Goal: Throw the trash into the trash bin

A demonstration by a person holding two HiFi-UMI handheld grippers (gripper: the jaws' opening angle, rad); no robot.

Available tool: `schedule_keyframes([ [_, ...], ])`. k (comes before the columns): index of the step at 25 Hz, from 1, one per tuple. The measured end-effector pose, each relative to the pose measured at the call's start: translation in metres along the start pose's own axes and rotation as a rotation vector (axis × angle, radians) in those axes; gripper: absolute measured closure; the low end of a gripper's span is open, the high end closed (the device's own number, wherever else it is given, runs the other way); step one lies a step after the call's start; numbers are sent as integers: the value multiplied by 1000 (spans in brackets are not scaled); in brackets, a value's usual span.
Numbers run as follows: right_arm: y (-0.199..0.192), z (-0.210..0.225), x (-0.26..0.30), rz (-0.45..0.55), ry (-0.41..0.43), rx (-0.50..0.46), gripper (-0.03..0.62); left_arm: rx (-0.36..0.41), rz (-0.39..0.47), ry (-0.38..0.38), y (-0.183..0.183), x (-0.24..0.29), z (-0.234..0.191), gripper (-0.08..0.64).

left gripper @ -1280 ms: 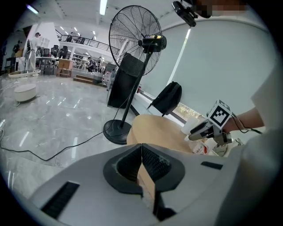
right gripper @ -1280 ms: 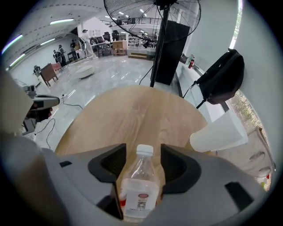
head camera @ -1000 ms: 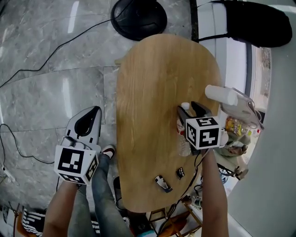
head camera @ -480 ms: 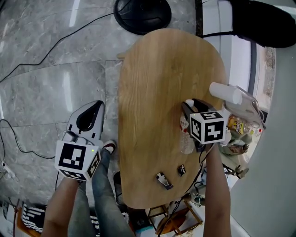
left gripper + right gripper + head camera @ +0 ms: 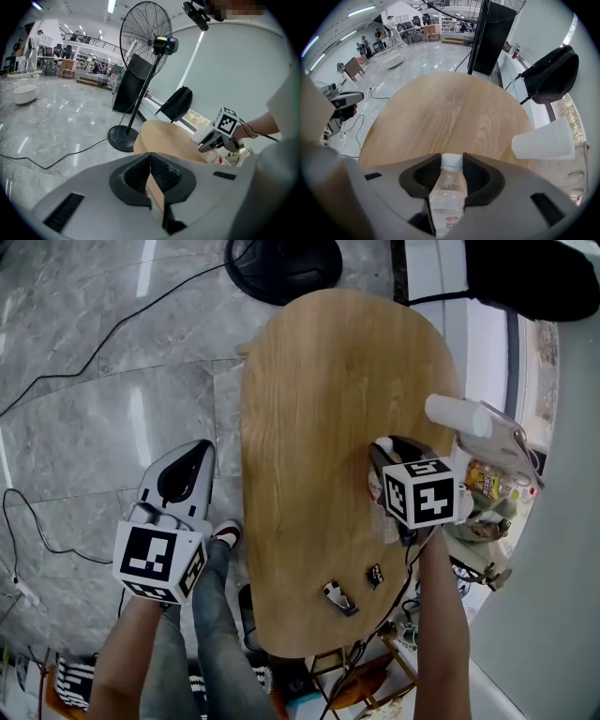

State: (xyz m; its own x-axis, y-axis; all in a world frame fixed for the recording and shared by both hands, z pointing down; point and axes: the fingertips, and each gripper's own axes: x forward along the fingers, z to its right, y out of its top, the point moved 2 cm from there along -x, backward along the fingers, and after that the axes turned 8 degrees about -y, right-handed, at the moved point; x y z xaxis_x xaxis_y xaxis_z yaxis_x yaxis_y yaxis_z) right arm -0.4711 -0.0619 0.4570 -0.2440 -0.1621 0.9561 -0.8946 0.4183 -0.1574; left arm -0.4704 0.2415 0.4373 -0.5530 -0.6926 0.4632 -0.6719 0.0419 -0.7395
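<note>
A clear plastic bottle (image 5: 447, 190) with a white cap lies on the oval wooden table (image 5: 309, 399), near its right edge. My right gripper (image 5: 395, 452) points steeply down over it. Its jaws are closing, and the pads meet the bottle's (image 5: 376, 491) shoulders on both sides in the right gripper view (image 5: 451, 163). A white paper cup (image 5: 457, 415) lies on its side just right of that gripper, also visible as the cup (image 5: 543, 140) at the table edge. My left gripper (image 5: 184, 465) hangs over the floor left of the table, shut and empty (image 5: 150, 161). No trash bin shows.
Two small black clips (image 5: 336, 598) lie at the table's near end. A fan's round base (image 5: 281, 263) stands beyond the far end. A black bag (image 5: 534, 277) rests on the sill at right, above bottles and clutter (image 5: 487, 488). Cables cross the marble floor (image 5: 94, 381).
The right gripper's jaws have narrowed around the bottle, with the hand barely moving. The left gripper has stayed where it was.
</note>
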Motion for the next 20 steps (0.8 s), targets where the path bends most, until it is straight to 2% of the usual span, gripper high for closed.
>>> schedule_keyframes([
  [11, -8, 3, -35, 12, -13, 11, 449, 35, -10, -61, 11, -3, 25, 541],
  [20, -17, 5, -89, 94, -38, 119, 449, 83, -17, -136, 35, -9, 56, 541],
])
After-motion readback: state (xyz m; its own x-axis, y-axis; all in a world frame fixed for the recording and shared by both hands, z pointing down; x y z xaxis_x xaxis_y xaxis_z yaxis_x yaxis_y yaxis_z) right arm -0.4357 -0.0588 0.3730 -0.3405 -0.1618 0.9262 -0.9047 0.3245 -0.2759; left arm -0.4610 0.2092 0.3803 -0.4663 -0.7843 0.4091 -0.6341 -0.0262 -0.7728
